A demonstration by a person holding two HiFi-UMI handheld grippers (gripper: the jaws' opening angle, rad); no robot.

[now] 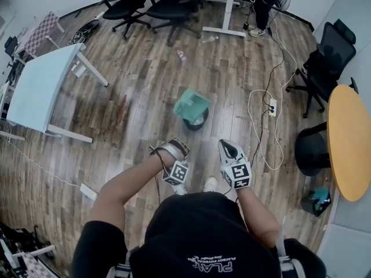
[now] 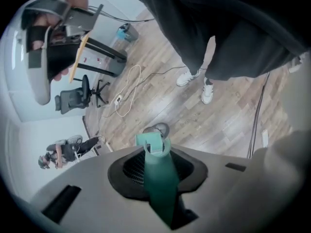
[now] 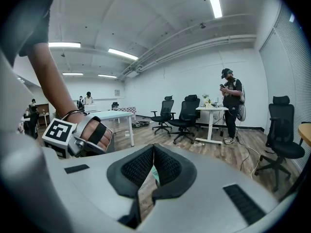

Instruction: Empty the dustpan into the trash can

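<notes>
Head view | dustpan (image 1: 192, 102) over trash can (image 1: 196, 123) | wood floor (image 1: 145, 91) all round

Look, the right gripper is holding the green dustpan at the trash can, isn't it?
Not the right one: the left gripper holds it. The left gripper view shows the handle of the green dustpan clamped between that gripper's jaws, with the dustpan at the trash can.
</notes>
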